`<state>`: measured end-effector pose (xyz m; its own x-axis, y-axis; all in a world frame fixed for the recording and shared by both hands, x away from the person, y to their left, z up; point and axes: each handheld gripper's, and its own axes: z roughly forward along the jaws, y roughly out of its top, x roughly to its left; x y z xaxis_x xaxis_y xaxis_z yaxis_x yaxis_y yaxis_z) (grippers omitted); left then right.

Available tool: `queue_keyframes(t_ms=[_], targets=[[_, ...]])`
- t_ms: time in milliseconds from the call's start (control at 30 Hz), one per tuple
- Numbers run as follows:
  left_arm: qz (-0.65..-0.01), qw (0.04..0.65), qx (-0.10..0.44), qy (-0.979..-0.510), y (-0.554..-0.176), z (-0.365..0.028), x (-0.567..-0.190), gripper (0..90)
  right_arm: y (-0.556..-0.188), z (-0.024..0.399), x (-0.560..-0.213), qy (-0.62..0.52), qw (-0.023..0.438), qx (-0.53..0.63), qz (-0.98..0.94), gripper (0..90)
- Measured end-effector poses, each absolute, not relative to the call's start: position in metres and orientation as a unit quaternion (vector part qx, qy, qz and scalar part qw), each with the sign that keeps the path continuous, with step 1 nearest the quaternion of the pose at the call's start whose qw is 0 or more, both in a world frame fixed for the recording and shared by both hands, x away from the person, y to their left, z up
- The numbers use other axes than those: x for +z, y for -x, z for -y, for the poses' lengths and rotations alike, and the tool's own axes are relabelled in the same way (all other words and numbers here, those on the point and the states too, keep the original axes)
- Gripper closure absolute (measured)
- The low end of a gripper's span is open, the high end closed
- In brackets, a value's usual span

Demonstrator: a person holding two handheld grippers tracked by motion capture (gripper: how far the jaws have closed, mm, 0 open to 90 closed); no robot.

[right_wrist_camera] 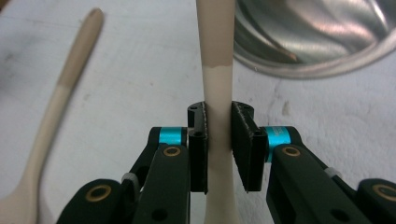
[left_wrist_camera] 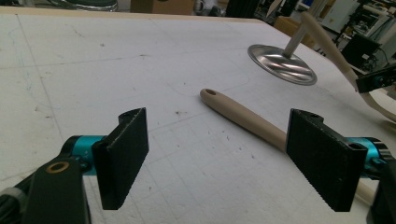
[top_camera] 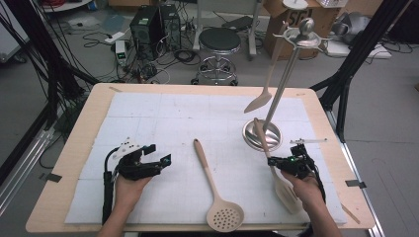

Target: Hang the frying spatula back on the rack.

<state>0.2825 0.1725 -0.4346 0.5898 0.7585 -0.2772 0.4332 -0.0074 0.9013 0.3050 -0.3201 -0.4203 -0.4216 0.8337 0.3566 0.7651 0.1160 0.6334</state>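
My right gripper point(top_camera: 274, 162) point(right_wrist_camera: 218, 144) is shut on the handle of a beige spatula point(top_camera: 288, 193) point(right_wrist_camera: 212, 42). The spatula's blade rests by the person's right hand and its handle tip points at the metal stand's round base point(top_camera: 258, 139) point(right_wrist_camera: 308, 32). A beige spoon point(top_camera: 261, 100) hangs from a hook on the stand. A beige perforated skimmer point(top_camera: 225, 215) lies flat at the mat's middle, and its handle point(left_wrist_camera: 243, 116) point(right_wrist_camera: 60, 93) runs past my left gripper. My left gripper point(top_camera: 158, 153) point(left_wrist_camera: 219, 154) is open just over the mat, left of the skimmer handle, with nothing between its jaws.
A white mat point(top_camera: 163, 118) covers most of the wooden table point(top_camera: 89, 113). The stand's pole point(top_camera: 289, 74) rises tall at the back right. A stool point(top_camera: 219, 42), computers and cables sit on the floor beyond the far edge.
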Motion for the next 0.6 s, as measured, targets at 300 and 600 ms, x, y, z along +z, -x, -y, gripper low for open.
queue_keyframes(t_ms=[300,600], targets=[[-0.43,0.561,0.146,-0.692,-0.282,-0.172,-0.433,22.2,-0.304,0.312,-0.421,-0.531,0.057,0.383,-0.754,77.8],[-0.431,0.56,0.147,-0.692,-0.282,-0.174,-0.434,22.2,-0.312,0.294,-0.443,-0.525,0.059,0.311,-0.79,77.8]])
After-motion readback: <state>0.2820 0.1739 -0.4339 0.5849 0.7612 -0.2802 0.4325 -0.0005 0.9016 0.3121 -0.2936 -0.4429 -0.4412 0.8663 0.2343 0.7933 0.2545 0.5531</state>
